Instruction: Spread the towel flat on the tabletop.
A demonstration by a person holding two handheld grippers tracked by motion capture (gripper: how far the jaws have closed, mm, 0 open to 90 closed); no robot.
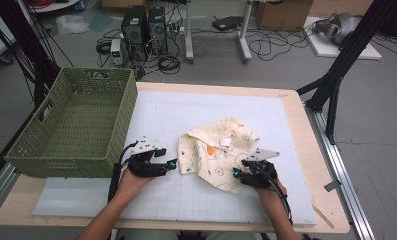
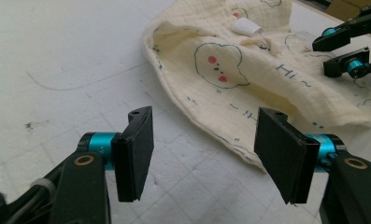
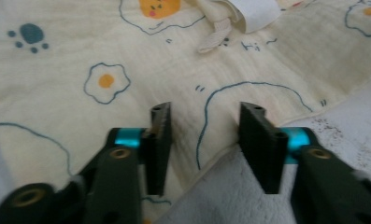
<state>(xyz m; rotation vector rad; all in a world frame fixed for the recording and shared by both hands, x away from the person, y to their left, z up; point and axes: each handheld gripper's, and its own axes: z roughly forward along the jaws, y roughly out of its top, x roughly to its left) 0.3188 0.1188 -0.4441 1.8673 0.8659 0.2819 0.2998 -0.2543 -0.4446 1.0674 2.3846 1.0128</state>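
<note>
**Both tongs at the near hem of the printed cloth**

Nearest the person, both forearms entered from the bottom edge of the high view. The left tongs (image 1: 172,162) lay low over the white mat (image 1: 156,200), just beside the left hem of the cloth (image 1: 217,152). In the left gripper view their jaws stood well apart, with bare mat between them; the cloth's folded edge ran just ahead of the right jaw, apart from it. Nothing was gripped.

The right tongs (image 1: 237,174) sat at the cloth's near-right hem. In the right gripper view the jaws stood apart and straddled the hem line: fabric lay under the left jaw, bare mat under the right. Pads did not press on the cloth; whether they touched it could not be told.

The cloth, cream with egg and cloud prints, lay crumpled around the mat's centre, a white label (image 1: 226,142) upturned near its middle. Open mat remained in front of it, to its right and beyond it.

Farther left, a green woven basket (image 1: 41,145) stood on the surface (image 1: 293,107), overhanging its left edge, with its near wall just beside the left hand (image 1: 141,167). Beyond the far edge, cables (image 1: 266,45) lay on the floor (image 1: 376,125).
</note>
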